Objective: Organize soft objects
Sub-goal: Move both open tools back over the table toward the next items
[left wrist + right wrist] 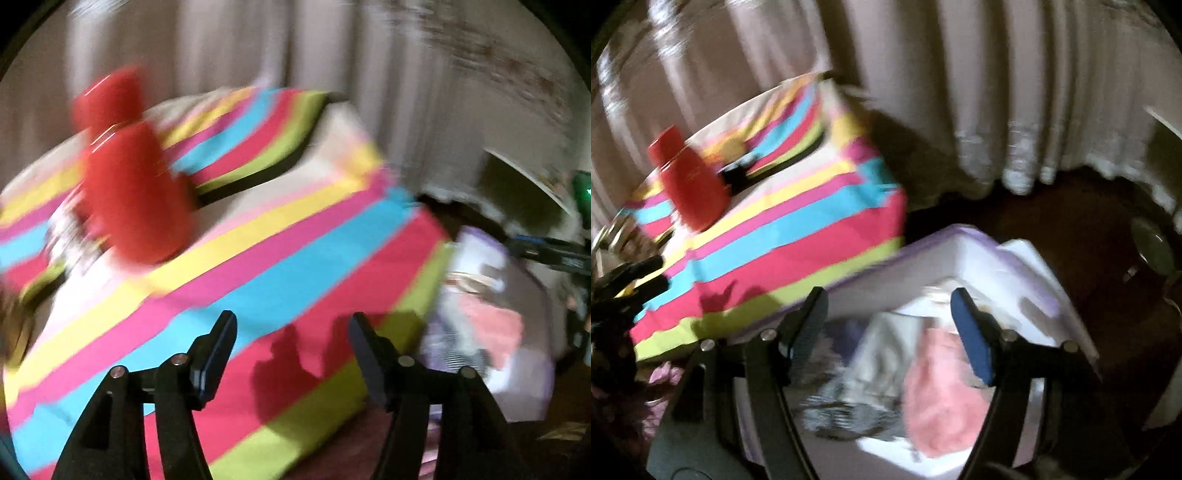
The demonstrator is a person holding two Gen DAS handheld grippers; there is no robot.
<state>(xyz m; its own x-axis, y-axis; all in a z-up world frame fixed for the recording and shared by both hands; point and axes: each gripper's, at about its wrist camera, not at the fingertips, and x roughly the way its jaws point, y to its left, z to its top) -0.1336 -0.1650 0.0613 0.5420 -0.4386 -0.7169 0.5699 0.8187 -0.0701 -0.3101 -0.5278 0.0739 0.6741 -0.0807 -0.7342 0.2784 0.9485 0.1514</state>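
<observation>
The right gripper (888,332) hangs with jaws wide and empty over the white plastic bin with lilac rim (1045,291), where a pink fluffy cloth (942,402) lies beside grey striped fabric (849,413). The left gripper (291,354) is also wide and empty, over the striped multicolour tablecloth (258,266). Farther stands a red plastic bottle (129,184). It seems a drop is finished; the next move calls for finding another soft thing to pick.

- We see a crumpled pink cloth (938,402) at lower centre, lying inside the lavender-rimmed white bin (964,243).
- Grey-white cloths (875,369) lie bunched just left of it.
</observation>
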